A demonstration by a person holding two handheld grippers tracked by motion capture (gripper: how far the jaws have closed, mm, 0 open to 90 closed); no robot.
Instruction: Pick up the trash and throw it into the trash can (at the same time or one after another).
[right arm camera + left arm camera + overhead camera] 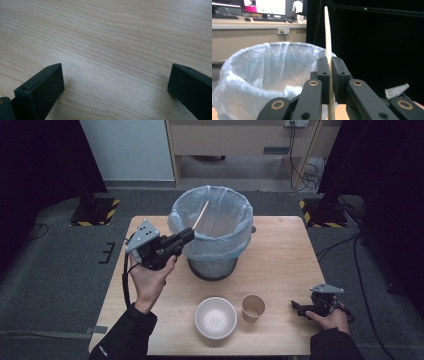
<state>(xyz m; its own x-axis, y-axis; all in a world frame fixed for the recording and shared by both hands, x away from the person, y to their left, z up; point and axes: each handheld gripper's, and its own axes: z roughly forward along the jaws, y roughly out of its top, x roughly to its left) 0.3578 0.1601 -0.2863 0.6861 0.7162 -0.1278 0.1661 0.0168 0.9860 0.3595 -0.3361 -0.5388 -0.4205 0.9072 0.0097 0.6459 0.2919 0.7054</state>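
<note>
Nearest the lower edge of the high view, a white bowl [215, 318] and a brown paper cup [253, 307] stand side by side on the wooden counter [280, 255], the cup just to the right of the bowl. At the lower right of the same frame, the right claw [295, 306] rests low on the counter, well apart from the cup; in the right gripper view its two black jaws stand wide apart over bare wood grain [112, 45], with nothing between them. Left of centre, a hand [148, 281] in a dark sleeve raises the left claw [189, 234] to the near rim of the waste bin [212, 262]. This claw is closed on a thin wooden stick [201, 214]: in the left gripper view the stick [328, 37] runs nearly upright between the two pressed-together jaws, its lower end passing down below them and its upper end rising toward the top of the frame. In the high view the stick slants up and to the right over the bin's mouth, against the pale blue plastic liner [235, 240]. Beyond the counter, at the top of the frame, lie grey floor and a pale cabinet [240, 140].
</note>
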